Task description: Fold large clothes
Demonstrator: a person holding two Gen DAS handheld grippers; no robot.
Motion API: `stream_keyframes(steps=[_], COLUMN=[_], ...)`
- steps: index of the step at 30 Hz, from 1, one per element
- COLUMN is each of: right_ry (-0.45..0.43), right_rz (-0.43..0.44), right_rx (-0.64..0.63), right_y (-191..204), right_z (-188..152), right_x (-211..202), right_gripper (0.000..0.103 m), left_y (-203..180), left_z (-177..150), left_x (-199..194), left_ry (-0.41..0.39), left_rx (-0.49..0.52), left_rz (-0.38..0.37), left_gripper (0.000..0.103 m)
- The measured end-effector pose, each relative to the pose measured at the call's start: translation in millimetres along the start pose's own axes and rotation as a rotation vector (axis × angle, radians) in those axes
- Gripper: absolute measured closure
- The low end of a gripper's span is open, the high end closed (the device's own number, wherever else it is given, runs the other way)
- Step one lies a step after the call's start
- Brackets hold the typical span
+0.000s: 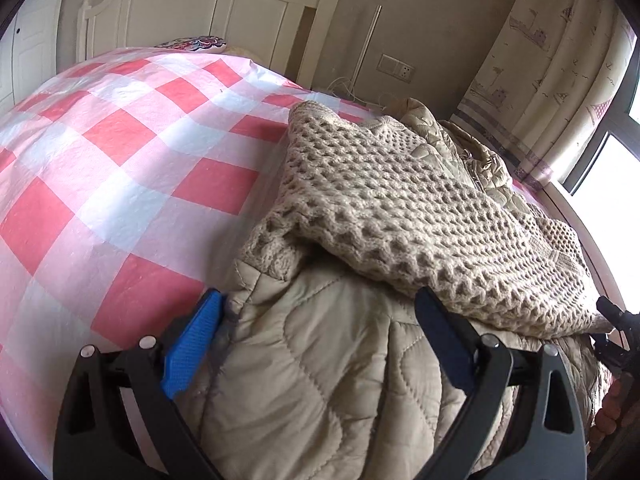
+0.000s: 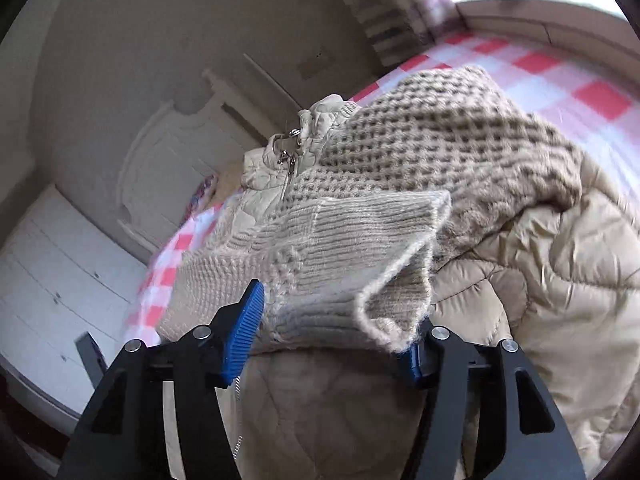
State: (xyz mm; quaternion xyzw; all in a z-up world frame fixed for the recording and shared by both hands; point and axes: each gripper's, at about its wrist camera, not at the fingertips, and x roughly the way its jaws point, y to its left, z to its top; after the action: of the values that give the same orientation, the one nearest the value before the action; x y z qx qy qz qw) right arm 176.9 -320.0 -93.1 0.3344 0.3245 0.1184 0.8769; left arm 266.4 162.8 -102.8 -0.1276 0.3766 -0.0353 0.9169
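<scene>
A beige quilted jacket (image 1: 340,380) lies on the checked bed, with a beige knitted sleeve (image 1: 400,208) folded across it. My left gripper (image 1: 320,308) is open, its fingers either side of the jacket's quilted edge below the knit. In the right wrist view the jacket (image 2: 560,280) and its zipped collar (image 2: 288,160) show, with the knitted sleeve (image 2: 440,152) over them. My right gripper (image 2: 336,320) is open, its jaws spread around the ribbed cuff (image 2: 352,248) of the sleeve. The right fingertip is hidden under the cuff.
The bed has a red and white checked cover (image 1: 120,168). A white headboard (image 1: 200,4) stands at the far end, a patterned curtain (image 1: 552,72) and window on the right. White cupboards (image 2: 60,272) stand beside the bed.
</scene>
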Motion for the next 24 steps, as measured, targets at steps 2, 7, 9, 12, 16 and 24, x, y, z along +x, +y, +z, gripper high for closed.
stream_keyframes(steps=[2,7,9,12,16,24], right_ry=[-0.016,-0.100,-0.162,-0.334,-0.338,0.045], right_rz=[-0.008,-0.050,-0.043,-0.019,-0.075,-0.215], right_rx=[-0.023,-0.215,-0.359,-0.628,-0.651,-0.150], right_y=[1.9,45.6,82.3,144.0,144.3,-2.6], right_z=[2.1,20.1,31.2,39.4,53.2,60.4], right_x=[1.7,-5.1,-10.4,-31.0,-20.4,25.2], right_gripper=[0.055,0.090,0.090,0.090,0.090,0.070], left_y=[-0.1,0.0,-0.4,0.6,1.5,1.7], left_z=[0.3,0.2,-0.1,-0.3,-0.5,0.0], left_x=[1.3,2.3,2.7,2.6,1.8,1.9], left_ry=[0.005,0.010,0.012,0.010,0.008,0.009], left_rx=[0.002,0.001,0.004,0.000,-0.006,-0.004], left_rz=[-0.001,-0.006,-0.003,-0.003,-0.001,-0.006], left_gripper=[0.007,0.007,0.007,0.007,0.007,0.007])
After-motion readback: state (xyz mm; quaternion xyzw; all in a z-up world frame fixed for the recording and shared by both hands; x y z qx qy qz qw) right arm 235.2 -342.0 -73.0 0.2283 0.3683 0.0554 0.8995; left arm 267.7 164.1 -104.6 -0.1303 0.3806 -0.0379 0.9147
